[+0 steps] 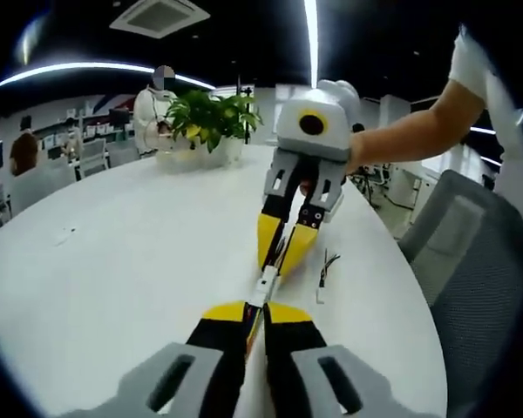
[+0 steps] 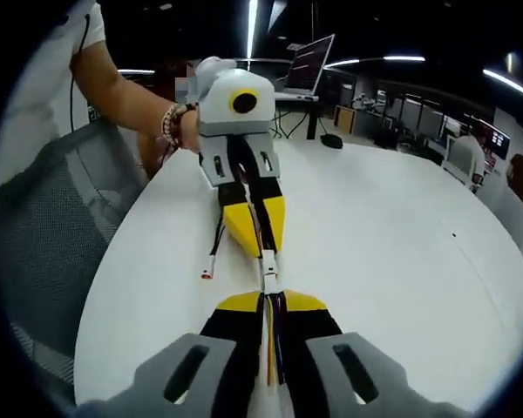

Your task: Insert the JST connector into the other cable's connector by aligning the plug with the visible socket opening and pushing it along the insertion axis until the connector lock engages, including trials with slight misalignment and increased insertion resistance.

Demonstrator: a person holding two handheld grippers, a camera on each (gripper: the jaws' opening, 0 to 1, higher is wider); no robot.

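Both grippers face each other tip to tip over the white round table (image 1: 113,261). My left gripper (image 1: 254,306) is shut on a thin multi-coloured cable, and its small white JST connector (image 1: 267,284) sticks out past the yellow tips. My right gripper (image 1: 280,252) comes in from above, shut on the other cable. In the right gripper view, my right gripper (image 2: 268,300) clamps its wires and white connector (image 2: 269,280), which meets the left gripper (image 2: 261,246) and its connector (image 2: 268,259). The two connectors touch end to end; whether they are locked cannot be told.
A spare cable (image 1: 323,275) with a white plug lies on the table beside the grippers, also the spare cable (image 2: 213,254). A potted plant (image 1: 211,117) stands at the far edge. A grey mesh chair (image 1: 471,252) sits by the table edge. A laptop (image 2: 307,65) stands farther off. People sit behind.
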